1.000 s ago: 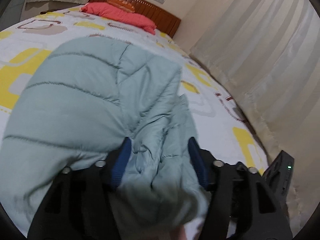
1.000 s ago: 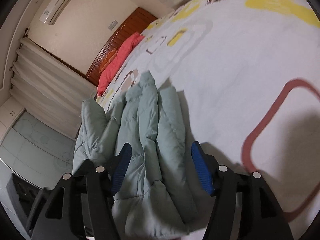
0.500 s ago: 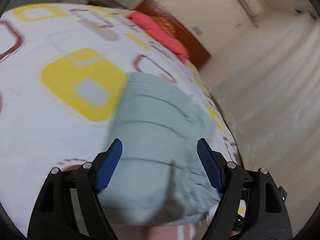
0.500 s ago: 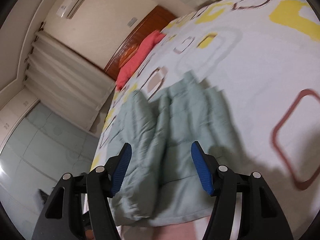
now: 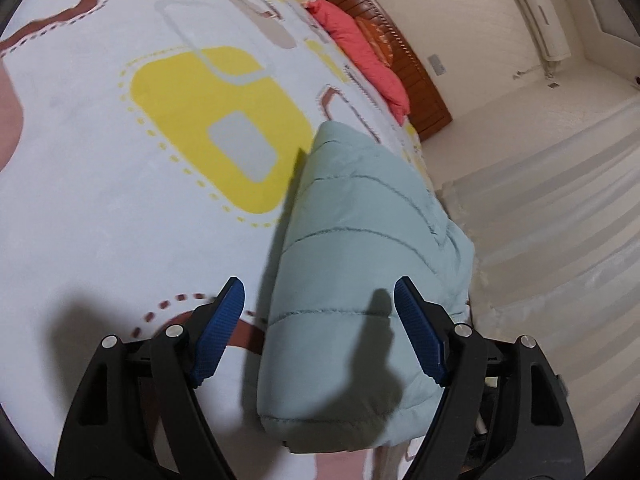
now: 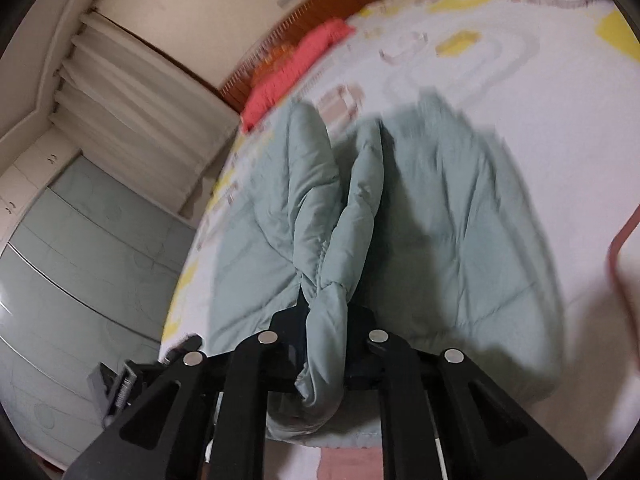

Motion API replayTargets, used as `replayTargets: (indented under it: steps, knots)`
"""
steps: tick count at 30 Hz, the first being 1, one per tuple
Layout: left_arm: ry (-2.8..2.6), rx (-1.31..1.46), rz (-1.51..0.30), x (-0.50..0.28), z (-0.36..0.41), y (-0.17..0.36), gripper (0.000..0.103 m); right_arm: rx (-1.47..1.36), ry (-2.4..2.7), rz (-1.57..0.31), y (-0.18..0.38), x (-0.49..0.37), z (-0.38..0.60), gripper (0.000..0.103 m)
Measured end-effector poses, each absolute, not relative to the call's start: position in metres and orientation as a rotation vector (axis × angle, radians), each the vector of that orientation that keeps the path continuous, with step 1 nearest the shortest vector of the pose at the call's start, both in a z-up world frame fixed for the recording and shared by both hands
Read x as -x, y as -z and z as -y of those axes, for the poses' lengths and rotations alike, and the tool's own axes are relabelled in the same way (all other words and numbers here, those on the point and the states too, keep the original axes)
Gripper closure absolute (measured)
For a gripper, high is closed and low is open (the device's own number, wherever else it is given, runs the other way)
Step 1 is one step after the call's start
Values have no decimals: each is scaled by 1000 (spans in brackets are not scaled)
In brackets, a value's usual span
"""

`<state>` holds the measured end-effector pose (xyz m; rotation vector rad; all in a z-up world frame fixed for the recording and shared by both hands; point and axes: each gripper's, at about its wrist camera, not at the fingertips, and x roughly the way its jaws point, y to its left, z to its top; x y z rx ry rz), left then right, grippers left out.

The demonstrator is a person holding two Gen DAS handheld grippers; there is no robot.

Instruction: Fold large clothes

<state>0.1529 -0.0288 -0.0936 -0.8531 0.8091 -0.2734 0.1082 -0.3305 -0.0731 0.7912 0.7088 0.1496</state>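
Jacket (image 5: 360, 272), puffy and pale green, lies on the bed (image 5: 100, 200) near its edge, already folded into a thick bundle. Our left tool (image 5: 318, 336) is spread wide and grips nothing. Our right tool (image 6: 324, 344) has just squeezed shut on one loose puffy part. We think more folding and tidying is left.

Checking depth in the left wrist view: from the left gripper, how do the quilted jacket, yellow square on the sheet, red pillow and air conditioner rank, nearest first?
From the left gripper:
1. Quilted jacket, between its open fingers.
2. Yellow square, upper left.
3. Red pillow, by the headboard.
4. Air conditioner, on the far wall.
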Motion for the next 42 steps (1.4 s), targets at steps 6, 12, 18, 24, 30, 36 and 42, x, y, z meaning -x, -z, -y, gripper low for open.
replayTargets:
  steps: [6, 12, 18, 24, 30, 36, 42]
  knots:
    - [344, 821, -810, -156, 56, 88, 24, -785, -109, -639, 57, -79, 363, 91]
    - [313, 725, -912, -175, 93, 108, 24, -837, -32, -704, 99, -67, 389, 91]
    - [260, 613, -945, -183, 105, 124, 24, -887, -27, -752, 134, -74, 395, 91]
    - [265, 566, -939, -186, 107, 126, 24, -910, -39, -752, 141, -77, 399, 90]
    - [286, 669, -954, -182, 82, 111, 24, -894, -30, -755, 120, -76, 412, 51]
    - [312, 753, -938, -208, 75, 98, 22, -868, 12, -687, 90, -95, 429, 33]
    - [280, 712, -1020, -235, 101, 109, 36, -890, 11, -760, 112, -138, 429, 59]
